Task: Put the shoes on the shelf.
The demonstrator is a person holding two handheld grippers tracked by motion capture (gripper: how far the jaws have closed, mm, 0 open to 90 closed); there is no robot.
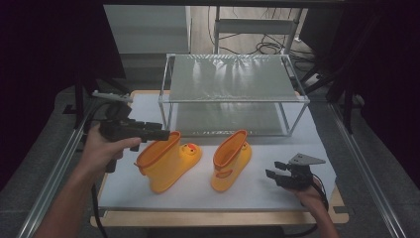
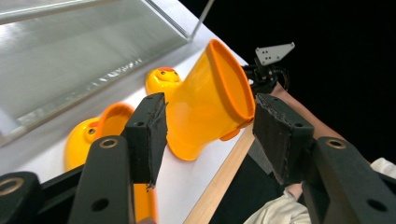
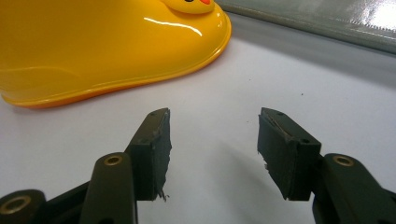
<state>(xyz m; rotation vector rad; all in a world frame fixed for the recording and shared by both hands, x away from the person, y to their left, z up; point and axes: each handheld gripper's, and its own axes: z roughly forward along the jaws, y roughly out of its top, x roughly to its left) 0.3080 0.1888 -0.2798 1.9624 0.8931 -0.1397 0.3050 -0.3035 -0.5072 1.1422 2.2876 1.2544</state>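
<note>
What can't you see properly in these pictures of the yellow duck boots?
- Left boot: in the high view the left gripper covers part of its rim, so whether they touch is unclear.
- Right boot: the right gripper view's top and left edges cut it off.
- Inside of both boots: hidden by their own walls.
- Glass shelf: its far legs blur into the floor clutter.

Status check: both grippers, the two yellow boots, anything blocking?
Left gripper open at left boot's cuff. Right gripper open, empty, beside right boot. Wire rack behind; nothing blocking.

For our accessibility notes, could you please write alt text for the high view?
Two yellow rain boots, left boot and right boot, lie on a white table before a clear-framed shelf. The open left tongs reach the left boot's cuff; the right tongs hover open nearby.
</note>
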